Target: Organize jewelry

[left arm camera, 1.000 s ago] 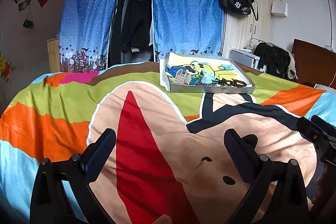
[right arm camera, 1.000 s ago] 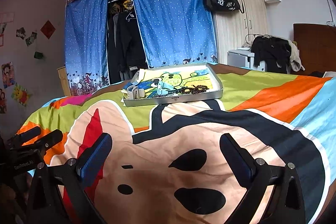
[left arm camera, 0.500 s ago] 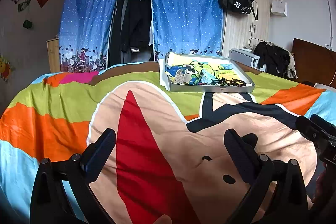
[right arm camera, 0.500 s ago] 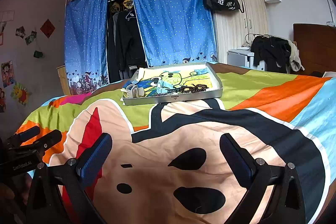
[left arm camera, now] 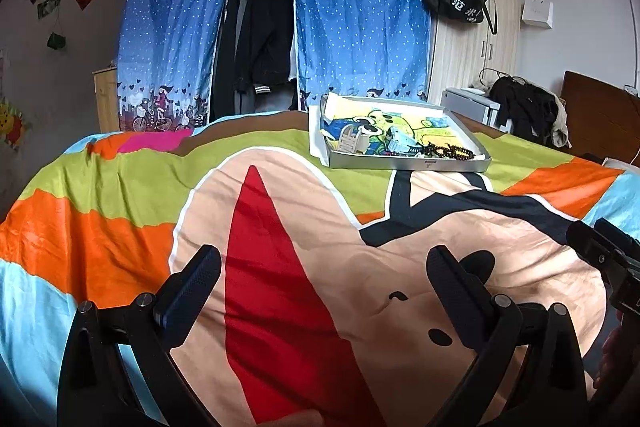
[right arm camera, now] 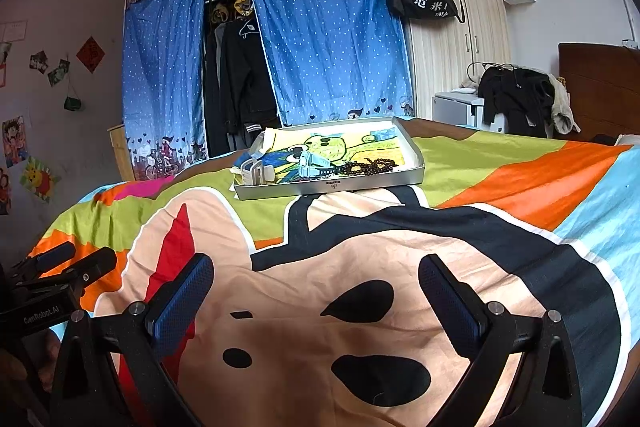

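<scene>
Jewelry lies in the shallow grey metal tray with a cartoon-printed lining, upper centre of both frames, on the bright cartoon-print bedspread; dark beaded bracelet at its right front, pale blue watch beside it; left gripper and right gripper hover low in frame, jaws spread wide, empty.
</scene>
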`<state>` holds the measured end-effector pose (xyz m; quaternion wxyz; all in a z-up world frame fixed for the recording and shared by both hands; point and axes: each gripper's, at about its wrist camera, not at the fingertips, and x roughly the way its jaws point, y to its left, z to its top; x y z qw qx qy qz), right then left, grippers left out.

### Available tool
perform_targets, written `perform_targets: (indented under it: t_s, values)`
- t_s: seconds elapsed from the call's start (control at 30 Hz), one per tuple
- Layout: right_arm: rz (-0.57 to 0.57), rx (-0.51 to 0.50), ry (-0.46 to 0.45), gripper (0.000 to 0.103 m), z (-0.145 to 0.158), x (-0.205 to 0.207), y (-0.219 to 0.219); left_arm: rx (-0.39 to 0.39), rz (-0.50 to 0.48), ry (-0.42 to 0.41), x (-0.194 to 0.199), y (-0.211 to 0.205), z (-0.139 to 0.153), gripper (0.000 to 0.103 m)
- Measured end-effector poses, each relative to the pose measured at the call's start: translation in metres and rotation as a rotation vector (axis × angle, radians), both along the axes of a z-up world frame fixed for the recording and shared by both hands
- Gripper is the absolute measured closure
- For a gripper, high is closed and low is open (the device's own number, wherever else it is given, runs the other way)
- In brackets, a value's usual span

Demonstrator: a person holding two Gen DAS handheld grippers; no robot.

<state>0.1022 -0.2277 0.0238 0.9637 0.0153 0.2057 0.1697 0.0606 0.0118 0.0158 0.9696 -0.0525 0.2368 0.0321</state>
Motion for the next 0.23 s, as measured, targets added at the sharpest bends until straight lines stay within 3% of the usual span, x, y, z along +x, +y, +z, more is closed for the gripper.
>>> perform_targets:
  t_s: [0.23]
  values:
    - [0.000,0.000,0.003,0.000,-0.0019,-0.0011,0.0004,0.024,-0.016,-0.010,-0.0030,-0.0061,-0.0018,0.002]
